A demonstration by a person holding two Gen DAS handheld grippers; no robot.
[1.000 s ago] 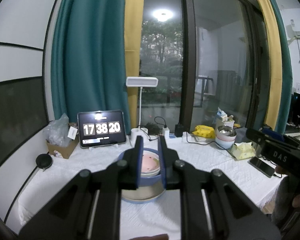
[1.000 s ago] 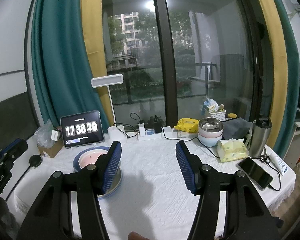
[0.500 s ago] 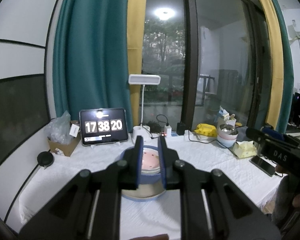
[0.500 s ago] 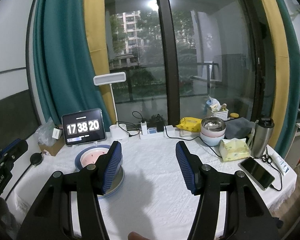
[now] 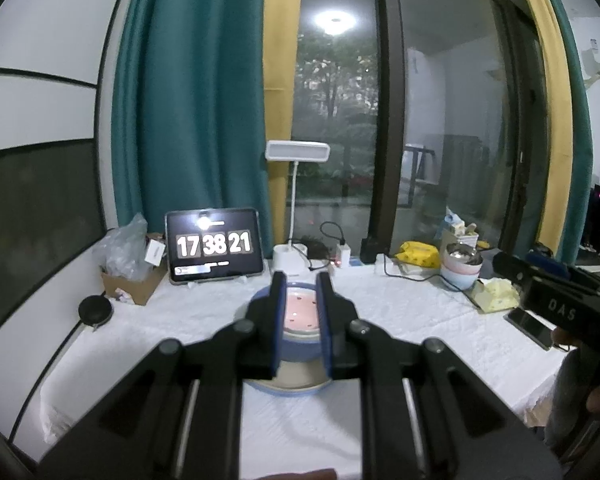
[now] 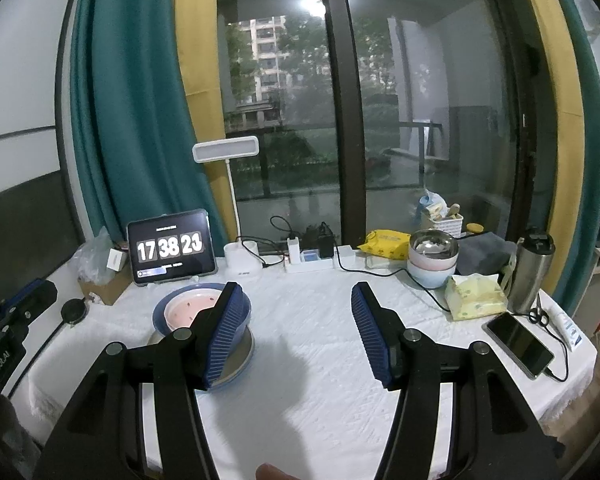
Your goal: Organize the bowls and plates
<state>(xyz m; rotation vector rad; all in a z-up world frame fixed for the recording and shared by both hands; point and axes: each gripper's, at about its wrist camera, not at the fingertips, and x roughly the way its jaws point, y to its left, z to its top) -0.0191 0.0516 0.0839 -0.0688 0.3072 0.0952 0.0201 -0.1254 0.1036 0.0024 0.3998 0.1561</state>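
A stack of dishes stands on the white table: a pink plate (image 5: pixel 301 309) inside a blue bowl (image 5: pixel 300 350) on a wider blue-rimmed plate (image 5: pixel 288 387). My left gripper (image 5: pixel 301 320) hovers in front of and above the stack, its fingers narrowly apart with nothing between them. In the right wrist view the same stack (image 6: pixel 188 310) lies left of centre. My right gripper (image 6: pixel 296 332) is wide open and empty above the table, its left finger in front of the stack. A second stack of bowls (image 6: pixel 433 262), steel on pink on pale blue, stands at the back right.
A tablet clock (image 6: pixel 170 249), desk lamp (image 6: pixel 227 152), power strip and cables (image 6: pixel 304 258) line the back edge. Yellow tissue pack (image 6: pixel 476 296), steel flask (image 6: pixel 534 270), phone (image 6: pixel 518 344) and scissors lie at right. A cardboard box with bags (image 5: pixel 130 276) and black puck (image 5: pixel 95 309) at left.
Both grippers have risen slightly and tilted, so the table and dishes sit lower in view. The dishes have not moved. The clock has ticked on.
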